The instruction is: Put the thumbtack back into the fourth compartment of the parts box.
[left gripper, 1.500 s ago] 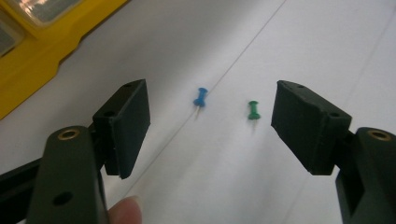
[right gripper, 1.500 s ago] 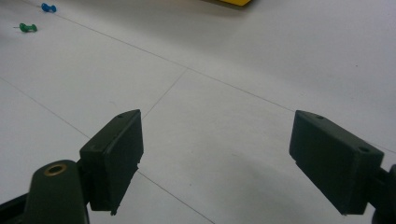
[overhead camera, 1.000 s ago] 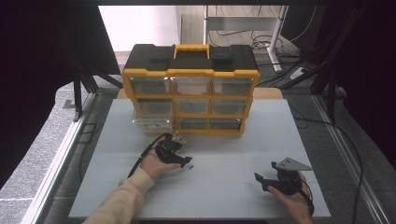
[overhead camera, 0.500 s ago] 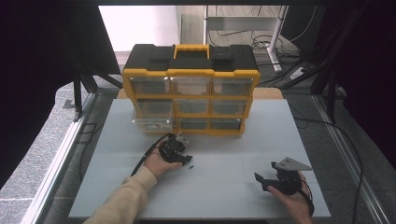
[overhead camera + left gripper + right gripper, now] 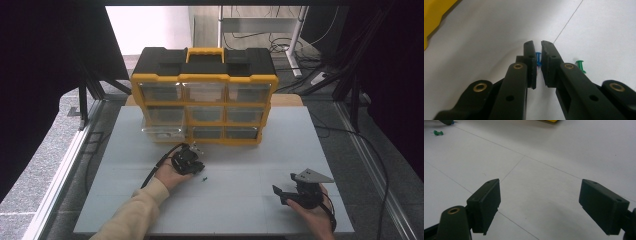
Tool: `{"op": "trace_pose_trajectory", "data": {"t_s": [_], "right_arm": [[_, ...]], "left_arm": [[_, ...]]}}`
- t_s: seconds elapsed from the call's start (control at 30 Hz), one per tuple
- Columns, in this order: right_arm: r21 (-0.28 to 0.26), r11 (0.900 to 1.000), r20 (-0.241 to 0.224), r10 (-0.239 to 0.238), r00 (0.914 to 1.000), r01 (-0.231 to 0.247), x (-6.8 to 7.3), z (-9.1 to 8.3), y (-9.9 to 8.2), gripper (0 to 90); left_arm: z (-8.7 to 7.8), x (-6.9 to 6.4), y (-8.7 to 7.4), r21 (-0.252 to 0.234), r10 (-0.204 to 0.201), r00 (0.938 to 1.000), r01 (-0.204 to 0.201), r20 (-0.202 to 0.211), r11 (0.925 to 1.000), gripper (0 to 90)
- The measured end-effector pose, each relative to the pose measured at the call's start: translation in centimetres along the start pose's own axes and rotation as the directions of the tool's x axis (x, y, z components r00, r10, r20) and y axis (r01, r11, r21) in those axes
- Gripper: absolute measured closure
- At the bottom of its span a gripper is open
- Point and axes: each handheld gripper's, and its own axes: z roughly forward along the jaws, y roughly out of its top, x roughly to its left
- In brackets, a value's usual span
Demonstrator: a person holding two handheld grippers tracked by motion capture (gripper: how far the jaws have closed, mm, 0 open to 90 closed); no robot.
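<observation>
the left gripper [image 5: 538, 53] has just been closing its fingers narrowly around a blue pushpin [image 5: 538, 57] near the middle of the tabletop [image 5: 250, 165]. a green pushpin [image 5: 580, 65] lies just beside it. behind stands a yellow drawer cabinet [image 5: 204, 95]. the right gripper [image 5: 539, 205], fingers wide, rests near the front right corner.

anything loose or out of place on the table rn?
Two push pins are out on the white table instead of in the organizer: a blue push pin between the left gripper jaws, which have just been closing on it, and a green push pin lying loose beside them. One bottom-left drawer is pulled out.
</observation>
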Motion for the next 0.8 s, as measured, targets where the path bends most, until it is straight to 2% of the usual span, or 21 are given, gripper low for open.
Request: {"op": "trace_pose_trajectory", "data": {"t_s": [0.23, 0.27, 0.4, 0.43, 0.57, 0.6, 0.8], "right_arm": [[-0.001, 1.0000, 0.003, 0.002, 1.0000, -0.002, -0.1, -0.1, 0.0, 17.8], [-0.002, 1.0000, 0.003, 0.002, 1.0000, -0.002, -0.1, -0.1, 0.0, 17.8], [-0.001, 1.0000, 0.003, 0.002, 1.0000, -0.002, -0.1, -0.1, 0.0, 17.8], [-0.001, 1.0000, 0.003, 0.003, 1.0000, -0.003, -0.1, -0.1, 0.0, 17.8], [-0.002, 1.0000, 0.002, 0.002, 1.0000, -0.002, 0.0, -0.1, 0.0, 17.8], [-0.001, 1.0000, 0.003, 0.002, 1.0000, -0.002, 0.0, 0.0, 0.0, 17.8], [-0.002, 1.0000, 0.003, 0.003, 1.0000, -0.003, 0.0, -0.1, 0.0, 17.8]], "left_arm": [[-0.4, -0.2, -0.1, -0.008, 0.004, 1.0000, -0.004, -0.002, 1.0000, 83.1], [-0.6, -0.3, -0.1, -0.021, -0.013, 0.9999, 0.013, 0.005, 0.9997, 83.4], [-1.7, -0.4, -0.3, -0.058, -0.021, 0.9995, 0.022, 0.025, 0.9981, 84.5], [-2.0, -0.3, -0.3, -0.065, -0.006, 0.9996, 0.007, 0.026, 0.9979, 89.0], [-3.0, -0.4, -0.6, -0.108, -0.035, 0.9983, 0.039, 0.046, 0.9933, 89.5], [-3.1, -0.4, -0.6, -0.108, -0.026, 0.9989, 0.030, 0.039, 0.9936, 89.5], [-3.4, 0.1, -1.0, -0.119, -0.038, 0.9988, 0.041, 0.031, 0.9921, 89.5]]}}
